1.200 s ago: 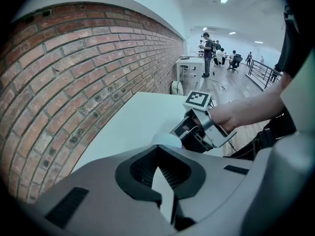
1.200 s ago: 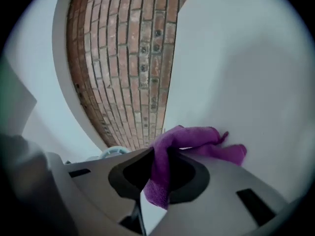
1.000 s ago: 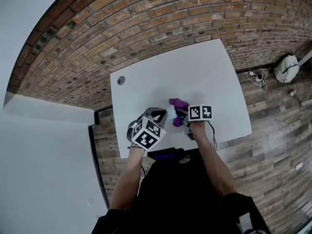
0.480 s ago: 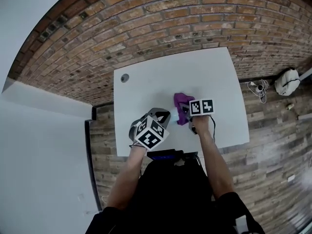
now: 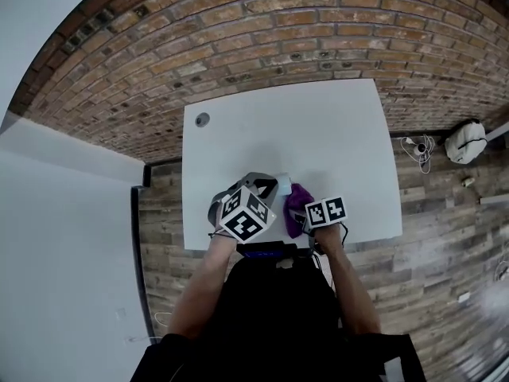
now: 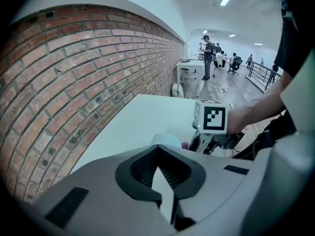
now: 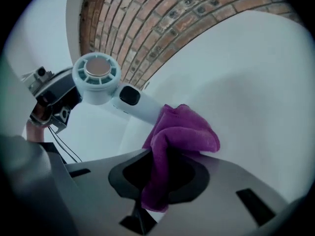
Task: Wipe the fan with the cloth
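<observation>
A small white hand fan (image 7: pixel 97 77) has its round head by my left gripper (image 7: pixel 49 100), and its handle (image 7: pixel 140 107) runs toward the right gripper. My left gripper (image 5: pixel 270 186) is shut on the fan (image 5: pixel 283 185), low over the white table (image 5: pixel 318 134) near its front edge. Its jaws stand closed in the left gripper view, with the fan's pale head (image 6: pixel 166 140) just past them. The right gripper (image 5: pixel 306 213) is shut on a purple cloth (image 7: pixel 179 132), which bunches against the fan's handle. That cloth (image 5: pixel 297 205) lies just right of the fan.
A grey round grommet (image 5: pixel 202 119) sits in the table's far left corner. A brick wall (image 5: pixel 238 38) runs behind the table. A white bag (image 5: pixel 465 142) and cables (image 5: pixel 417 146) lie on the wood floor at the right. Several people stand far off (image 6: pixel 209 58).
My right gripper has drawn the purple cloth back toward me, nearer the table's front edge, and has rolled a little. The left gripper and the fan have stayed in place.
</observation>
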